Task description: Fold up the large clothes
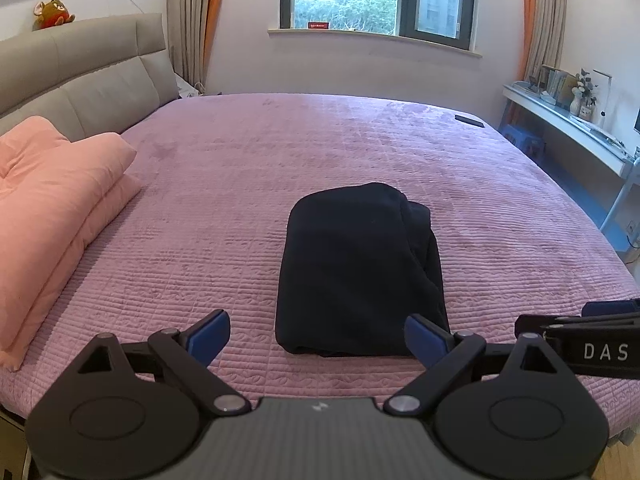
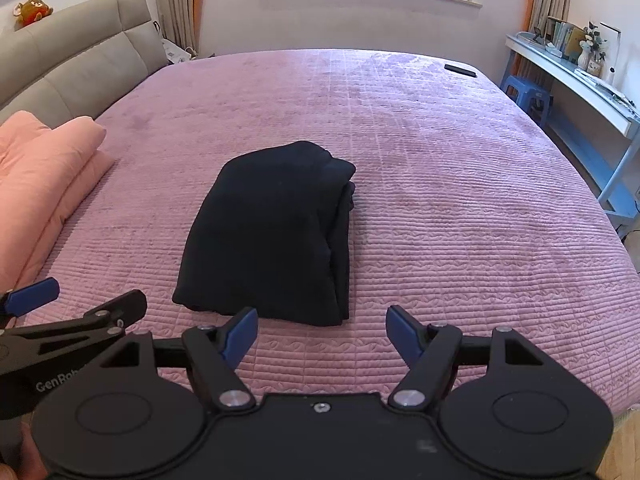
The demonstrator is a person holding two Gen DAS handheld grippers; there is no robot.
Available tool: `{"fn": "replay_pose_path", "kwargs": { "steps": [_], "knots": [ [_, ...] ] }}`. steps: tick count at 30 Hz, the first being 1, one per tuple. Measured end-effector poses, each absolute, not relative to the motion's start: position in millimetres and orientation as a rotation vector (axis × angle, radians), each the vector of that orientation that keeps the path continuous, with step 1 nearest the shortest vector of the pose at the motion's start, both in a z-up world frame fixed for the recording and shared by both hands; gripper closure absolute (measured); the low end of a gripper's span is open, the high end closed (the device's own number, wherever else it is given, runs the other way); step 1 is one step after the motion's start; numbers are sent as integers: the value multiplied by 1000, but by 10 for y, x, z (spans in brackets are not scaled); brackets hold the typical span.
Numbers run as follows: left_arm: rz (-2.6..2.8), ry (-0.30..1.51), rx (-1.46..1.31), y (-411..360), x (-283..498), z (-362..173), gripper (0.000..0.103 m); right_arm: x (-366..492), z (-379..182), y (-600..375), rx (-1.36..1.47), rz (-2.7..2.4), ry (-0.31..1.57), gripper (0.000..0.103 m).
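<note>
A dark navy garment (image 1: pixel 360 268) lies folded into a compact rectangle on the pink quilted bed (image 1: pixel 320 152); it also shows in the right wrist view (image 2: pixel 272 232). My left gripper (image 1: pixel 318 336) is open and empty, held just in front of the garment's near edge. My right gripper (image 2: pixel 322 334) is open and empty, near the garment's near right corner, not touching it. The right gripper's body (image 1: pixel 592 344) shows at the right of the left wrist view. The left gripper (image 2: pixel 60 320) shows at the left of the right wrist view.
A folded pink duvet (image 1: pixel 52 208) lies at the bed's left by the grey headboard (image 1: pixel 80 80). A dark phone-like object (image 1: pixel 469 120) lies at the bed's far right corner. A white desk (image 1: pixel 580 136) and blue stool (image 2: pixel 524 92) stand right of the bed.
</note>
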State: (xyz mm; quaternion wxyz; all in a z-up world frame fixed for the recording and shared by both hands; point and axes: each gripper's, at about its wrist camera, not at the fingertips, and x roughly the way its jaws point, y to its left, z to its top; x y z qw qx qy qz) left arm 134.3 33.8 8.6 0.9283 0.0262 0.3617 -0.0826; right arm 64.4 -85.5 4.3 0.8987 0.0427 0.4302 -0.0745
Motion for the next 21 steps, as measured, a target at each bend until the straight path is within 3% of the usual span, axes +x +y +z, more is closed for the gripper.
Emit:
{"fn": "replay_pose_path", "kwargs": {
  "steps": [21],
  "knots": [
    [-154,737,87,274,1353,80,7,611,62,-825,71,-147,878,18]
  ]
}}
